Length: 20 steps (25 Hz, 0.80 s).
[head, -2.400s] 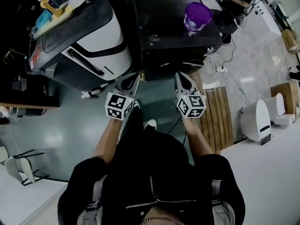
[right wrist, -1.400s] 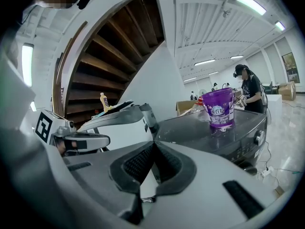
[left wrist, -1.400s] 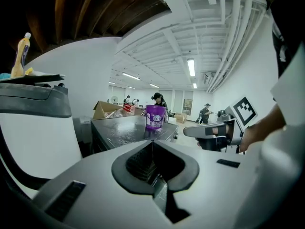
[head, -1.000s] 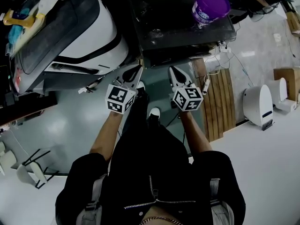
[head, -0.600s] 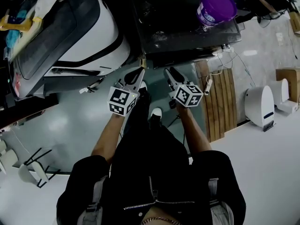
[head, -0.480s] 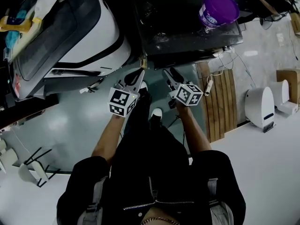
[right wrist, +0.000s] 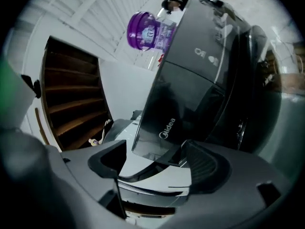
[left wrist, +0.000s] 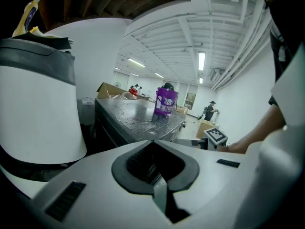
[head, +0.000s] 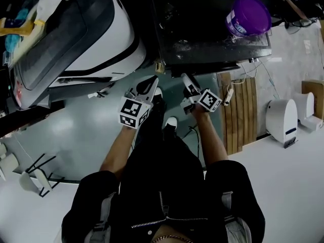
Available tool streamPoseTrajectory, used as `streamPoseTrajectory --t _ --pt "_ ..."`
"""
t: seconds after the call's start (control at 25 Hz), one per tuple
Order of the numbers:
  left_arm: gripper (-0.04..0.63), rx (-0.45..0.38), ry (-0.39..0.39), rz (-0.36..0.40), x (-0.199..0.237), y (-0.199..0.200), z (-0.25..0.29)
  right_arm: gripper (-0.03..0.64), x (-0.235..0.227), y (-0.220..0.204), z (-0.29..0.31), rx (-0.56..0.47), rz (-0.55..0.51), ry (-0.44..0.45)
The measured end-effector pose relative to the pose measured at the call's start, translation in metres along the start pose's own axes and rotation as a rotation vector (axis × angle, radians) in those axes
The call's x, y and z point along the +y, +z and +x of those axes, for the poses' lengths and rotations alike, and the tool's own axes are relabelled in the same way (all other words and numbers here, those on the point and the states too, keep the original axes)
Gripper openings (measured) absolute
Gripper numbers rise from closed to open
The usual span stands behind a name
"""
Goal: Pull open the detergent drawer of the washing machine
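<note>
Black and purple
Glossy black washing machine [head: 202, 29] — purple tub [head: 248, 16]; brown slatted boards [head: 243, 110] at right, grey-green floor [head: 86, 130] at left.

We look down on the washing machine [head: 202, 39] straight ahead of us, with a tub [head: 248, 16] on its top toward the right side. A second machine [head: 86, 34] stands just beside it on the left. On the floor [head: 76, 135] to the right lie wooden slats [head: 243, 110], a small unit [head: 282, 120] beyond them
</note>
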State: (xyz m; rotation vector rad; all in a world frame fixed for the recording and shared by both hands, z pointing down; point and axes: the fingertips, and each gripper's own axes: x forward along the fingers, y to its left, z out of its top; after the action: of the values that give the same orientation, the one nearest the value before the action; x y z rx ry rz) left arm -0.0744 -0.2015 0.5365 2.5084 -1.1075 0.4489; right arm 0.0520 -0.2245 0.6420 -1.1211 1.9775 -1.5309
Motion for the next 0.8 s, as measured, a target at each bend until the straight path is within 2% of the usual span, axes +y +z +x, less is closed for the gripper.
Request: streamPoseTrajectory --t 0.04,0.12,0.28,0.48,0.8 --pt "0.021 0.005 0.002 -0.002 0.003 -0.002 0.000 0.379 -0.006 0.004 0.000 -0.023 0.039 -0.001" --pt "0.021 0.015 0.007 -0.007 0.007 -0.005 0.000 0.410 -0.012 0.012 0.002 -0.059 0.077 0.051" --pt "0.021 0.034 0.020 -0.013 0.019 -0.011 -0.001 0.423 -0.014 0.018 0.008 -0.101 0.146 0.136" --pt "0.021 0.067 0.031 -0.025 0.029 -0.023 -0.003 0.446 -0.022 0.028 0.012 -0.187 0.255 0.193" --pt "0.021 0.098 0.031 -0.034 0.040 -0.033 -0.002 0.456 -0.024 0.040 0.021 -0.255 0.319 0.323"
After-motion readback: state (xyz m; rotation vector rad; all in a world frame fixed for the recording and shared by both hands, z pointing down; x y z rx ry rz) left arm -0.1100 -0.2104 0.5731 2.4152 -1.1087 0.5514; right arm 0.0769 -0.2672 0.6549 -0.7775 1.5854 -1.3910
